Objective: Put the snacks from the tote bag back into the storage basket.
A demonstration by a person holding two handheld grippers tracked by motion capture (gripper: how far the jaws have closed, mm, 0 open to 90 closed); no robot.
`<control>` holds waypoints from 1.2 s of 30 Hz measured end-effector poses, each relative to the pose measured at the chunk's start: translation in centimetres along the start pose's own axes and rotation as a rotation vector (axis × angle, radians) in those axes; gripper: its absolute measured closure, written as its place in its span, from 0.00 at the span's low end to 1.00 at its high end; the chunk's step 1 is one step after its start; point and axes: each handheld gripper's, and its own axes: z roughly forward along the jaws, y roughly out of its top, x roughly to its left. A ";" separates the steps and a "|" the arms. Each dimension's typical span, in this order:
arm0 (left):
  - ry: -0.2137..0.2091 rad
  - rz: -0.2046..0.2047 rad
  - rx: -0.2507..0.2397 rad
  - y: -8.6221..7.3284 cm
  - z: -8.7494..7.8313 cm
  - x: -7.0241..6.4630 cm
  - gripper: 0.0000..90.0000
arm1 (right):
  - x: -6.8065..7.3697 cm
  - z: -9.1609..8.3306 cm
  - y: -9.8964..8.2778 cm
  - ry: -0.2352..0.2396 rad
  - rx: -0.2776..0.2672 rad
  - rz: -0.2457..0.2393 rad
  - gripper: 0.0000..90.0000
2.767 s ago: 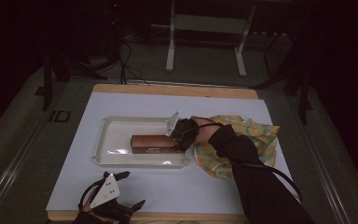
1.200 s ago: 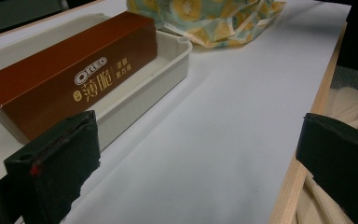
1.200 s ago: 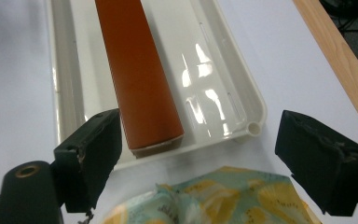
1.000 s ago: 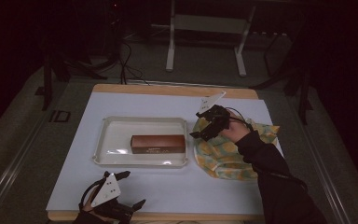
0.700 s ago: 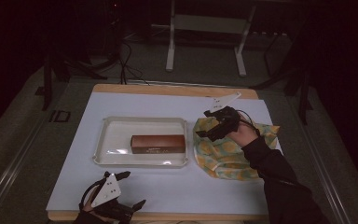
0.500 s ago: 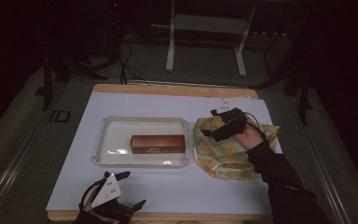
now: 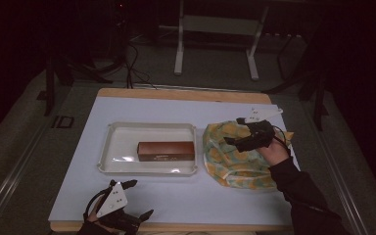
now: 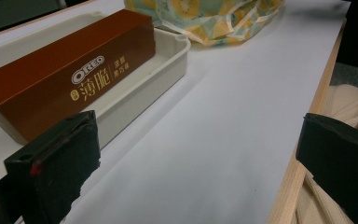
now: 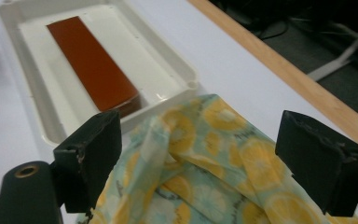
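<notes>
A brown Oreo box (image 7: 166,150) (image 8: 70,79) (image 9: 91,63) lies flat in a white tray (image 7: 122,147) (image 8: 168,60) (image 9: 32,70) at the table's middle. To its right a yellow and green patterned cloth bag (image 7: 230,156) (image 9: 205,172) (image 8: 205,18) lies crumpled. My right gripper (image 7: 231,131) (image 9: 198,156) hovers open over the bag, jaws pointing left toward the tray, nothing between them. At the table's front left edge my left gripper (image 7: 138,198) (image 8: 191,177) rests open, low over the white surface, aimed at the tray.
The white table top (image 7: 191,196) has a wooden rim (image 7: 186,94) (image 8: 303,154) (image 9: 279,70). A cream-coloured fabric (image 8: 349,112) lies past the edge by the left gripper. Dark floor, cables (image 7: 132,68) and a metal stand (image 7: 215,34) lie behind the table.
My right gripper has let go of the box in the tray, lifted, and moved right to above the patterned bag. The left gripper has stayed put.
</notes>
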 end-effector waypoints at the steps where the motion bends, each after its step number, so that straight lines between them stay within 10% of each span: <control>1: -0.001 -0.002 -0.002 0.0 0.0 0.0 0.00 | 0.1 -0.2 -0.3 -0.020 -0.006 -0.001 0.16; 25: -0.004 0.002 0.000 0.1 0.1 0.0 0.00 | 2.0 -4.1 -6.7 -0.241 -0.107 0.071 0.15; 36: -0.007 0.004 0.004 0.1 0.2 0.0 0.00 | 2.3 -5.2 -9.7 -0.264 -0.169 0.178 0.15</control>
